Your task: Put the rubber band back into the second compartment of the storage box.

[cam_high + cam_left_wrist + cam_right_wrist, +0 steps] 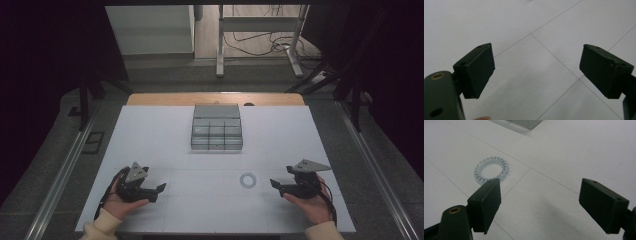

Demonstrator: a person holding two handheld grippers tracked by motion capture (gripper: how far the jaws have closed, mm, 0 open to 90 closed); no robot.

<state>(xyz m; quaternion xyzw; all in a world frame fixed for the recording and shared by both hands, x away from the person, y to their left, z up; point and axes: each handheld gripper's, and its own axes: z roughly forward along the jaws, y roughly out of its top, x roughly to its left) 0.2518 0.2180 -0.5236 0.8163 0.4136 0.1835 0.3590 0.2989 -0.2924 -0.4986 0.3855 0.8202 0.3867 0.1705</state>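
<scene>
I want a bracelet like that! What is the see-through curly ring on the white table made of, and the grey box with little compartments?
The see-through curly ring looks like clear, glossy plastic coil: the table shows through its loops. The grey box with little compartments seems smooth, matte plastic, though the dim picture leaves that open.

The white, line-marked surface (150, 130) carries a grey stepped plastic organiser with open compartments (217, 128) at its middle, toward the far edge. A clear coiled plastic hair tie (248, 180) lies flat on the surface nearer the person, to the right of centre and well apart from the organiser. The left gripper (159, 189) sits at the near left of the surface, the right gripper (274, 184) at the near right. The hair tie lies between the two grippers, just beside the right gripper and well apart from the left one. Nothing lies between either gripper's jaws.
</scene>
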